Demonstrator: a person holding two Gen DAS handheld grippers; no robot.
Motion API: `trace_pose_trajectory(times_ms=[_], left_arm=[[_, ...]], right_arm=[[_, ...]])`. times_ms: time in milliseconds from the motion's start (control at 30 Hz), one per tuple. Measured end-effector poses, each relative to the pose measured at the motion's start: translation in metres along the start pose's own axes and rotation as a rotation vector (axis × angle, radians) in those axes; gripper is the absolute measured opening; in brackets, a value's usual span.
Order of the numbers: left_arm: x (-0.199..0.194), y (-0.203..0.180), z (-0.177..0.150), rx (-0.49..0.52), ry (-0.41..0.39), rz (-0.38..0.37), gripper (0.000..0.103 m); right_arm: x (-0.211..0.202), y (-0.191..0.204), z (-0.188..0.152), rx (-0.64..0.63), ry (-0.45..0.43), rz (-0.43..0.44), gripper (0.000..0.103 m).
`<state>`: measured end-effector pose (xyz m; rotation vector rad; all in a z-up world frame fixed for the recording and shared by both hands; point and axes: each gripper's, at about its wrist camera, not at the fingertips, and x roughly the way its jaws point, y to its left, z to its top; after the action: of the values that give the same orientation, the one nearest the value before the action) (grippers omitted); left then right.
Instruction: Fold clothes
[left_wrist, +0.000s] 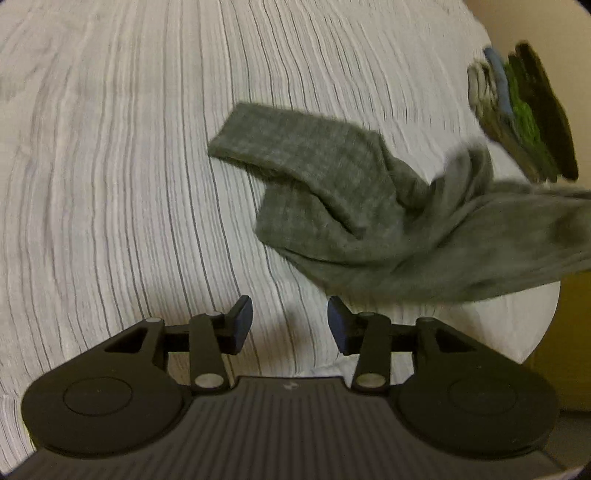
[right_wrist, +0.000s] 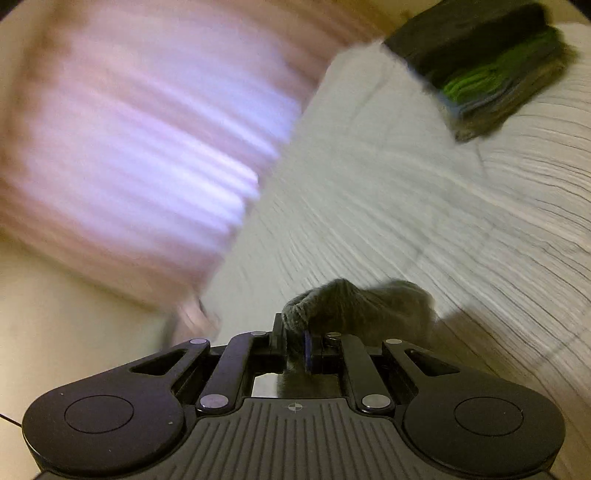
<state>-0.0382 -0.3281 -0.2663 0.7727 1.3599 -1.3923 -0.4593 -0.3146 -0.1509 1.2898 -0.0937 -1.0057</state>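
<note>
A grey knitted garment (left_wrist: 369, 206) lies crumpled on the striped white bedspread (left_wrist: 129, 166), stretched toward the right edge of the left wrist view. My left gripper (left_wrist: 290, 325) is open and empty, just short of the garment's near edge. My right gripper (right_wrist: 293, 341) is shut on a bunched end of the grey garment (right_wrist: 354, 306), held above the bedspread (right_wrist: 406, 203). The right wrist view is blurred by motion.
A stack of folded clothes (left_wrist: 524, 110), dark with green and blue layers, sits at the far right of the bed; it also shows in the right wrist view (right_wrist: 491, 70). A blurred pink-white striped shape (right_wrist: 140, 147) fills the left. The bed's edge is at right (left_wrist: 543, 314).
</note>
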Motion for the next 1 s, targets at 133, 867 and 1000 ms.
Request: trace_pose_trajectory(times_ms=[133, 867, 1000], left_arm=[[-0.007, -0.003, 0.001, 0.008, -0.036, 0.02, 0.041], [0.087, 0.019, -0.059, -0.466, 0.011, -0.18, 0.042], [0.093, 0.02, -0.055, -0.531, -0.03, -0.202, 0.0]], right_arm=[[-0.026, -0.085, -0.021, 0.203, 0.138, -0.423, 0.007], [0.01, -0.111, 0.009, 0.225, 0.232, -0.368, 0.007], [0.013, -0.113, 0.022, 0.217, 0.243, -0.361, 0.007]])
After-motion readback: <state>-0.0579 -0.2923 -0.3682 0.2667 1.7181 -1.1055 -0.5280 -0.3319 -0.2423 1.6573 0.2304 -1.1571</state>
